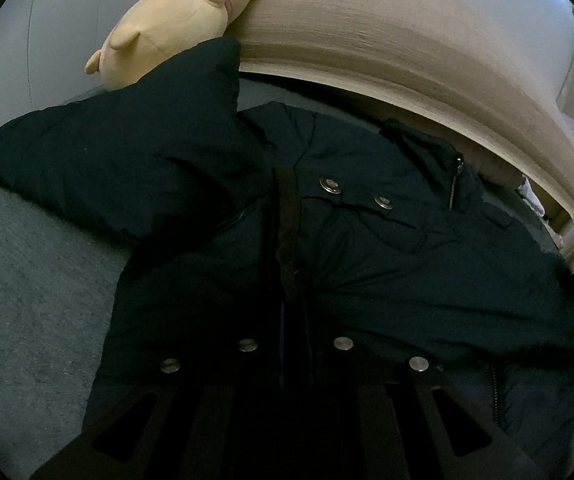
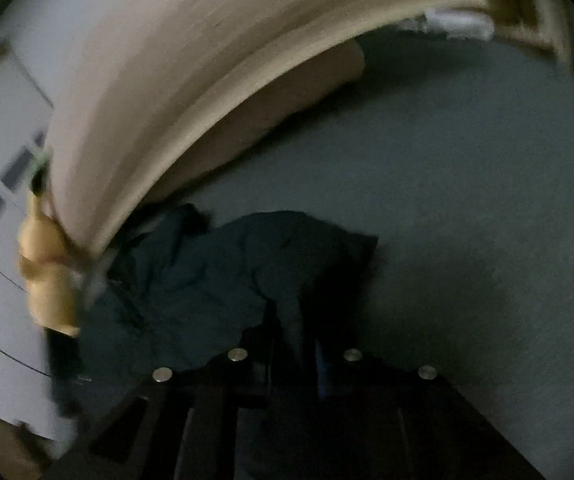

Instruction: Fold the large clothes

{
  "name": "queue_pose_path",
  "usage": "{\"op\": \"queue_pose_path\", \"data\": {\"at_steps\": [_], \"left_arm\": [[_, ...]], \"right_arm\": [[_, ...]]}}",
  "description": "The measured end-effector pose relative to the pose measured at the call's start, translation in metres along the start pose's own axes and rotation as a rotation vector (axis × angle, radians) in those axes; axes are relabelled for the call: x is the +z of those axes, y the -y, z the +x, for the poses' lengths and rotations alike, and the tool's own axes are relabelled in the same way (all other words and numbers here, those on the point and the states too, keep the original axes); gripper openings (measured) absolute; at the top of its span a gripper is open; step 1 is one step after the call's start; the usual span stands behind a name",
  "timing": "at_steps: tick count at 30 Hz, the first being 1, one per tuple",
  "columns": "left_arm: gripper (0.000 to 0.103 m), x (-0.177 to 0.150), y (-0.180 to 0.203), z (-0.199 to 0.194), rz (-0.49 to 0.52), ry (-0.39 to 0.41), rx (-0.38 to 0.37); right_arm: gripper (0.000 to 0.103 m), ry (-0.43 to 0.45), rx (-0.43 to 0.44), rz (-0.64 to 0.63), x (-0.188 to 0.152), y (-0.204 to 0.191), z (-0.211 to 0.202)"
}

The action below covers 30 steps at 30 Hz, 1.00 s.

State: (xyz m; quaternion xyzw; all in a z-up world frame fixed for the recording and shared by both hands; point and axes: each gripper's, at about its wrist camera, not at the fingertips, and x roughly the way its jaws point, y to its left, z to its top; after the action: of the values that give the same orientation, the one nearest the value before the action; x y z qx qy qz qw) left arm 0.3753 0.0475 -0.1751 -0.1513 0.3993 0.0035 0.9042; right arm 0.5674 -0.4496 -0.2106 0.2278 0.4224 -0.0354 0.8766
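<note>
I have a dark navy padded jacket (image 1: 367, 248) lying face up on the grey bed (image 1: 27, 280), its collar towards the far beige headboard (image 1: 407, 52) and one sleeve (image 1: 119, 160) thrown out to the left, under a yellow plush toy (image 1: 175, 28). My left gripper (image 1: 291, 280) sits low over the jacket's front, fingers pressed together; they look pinched on the dark front edge, though the gloom keeps me from being sure. My right gripper (image 2: 307, 344) is also drawn nearly together, seemingly nipping a fold of the jacket's right sleeve (image 2: 307, 264); the view is blurred.

I judge this jacket bulky, soft and springy: the quilting will puff back and the smooth shell may slide between the fingers. It is floppy, so a single pinch will let it sag. I would take hold at seams, cuffs or the stiffer snap-button (image 1: 330, 185) placket, where the layers bunch.
</note>
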Motion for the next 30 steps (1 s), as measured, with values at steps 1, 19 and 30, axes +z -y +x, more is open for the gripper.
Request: {"op": "queue_pose_path", "data": {"at_steps": [1, 19, 30], "left_arm": [[0.011, 0.0, 0.0, 0.0, 0.001, 0.0, -0.002], [0.011, -0.001, 0.004, 0.0, 0.023, 0.0, 0.026], [0.012, 0.0, 0.006, 0.001, 0.032, 0.001, 0.035]], "right_arm": [[0.015, -0.042, -0.042, -0.005, -0.002, 0.002, 0.012], [0.04, -0.051, 0.051, 0.029, -0.061, 0.011, -0.047], [0.038, -0.026, -0.126, -0.095, -0.075, -0.003, -0.058]]}}
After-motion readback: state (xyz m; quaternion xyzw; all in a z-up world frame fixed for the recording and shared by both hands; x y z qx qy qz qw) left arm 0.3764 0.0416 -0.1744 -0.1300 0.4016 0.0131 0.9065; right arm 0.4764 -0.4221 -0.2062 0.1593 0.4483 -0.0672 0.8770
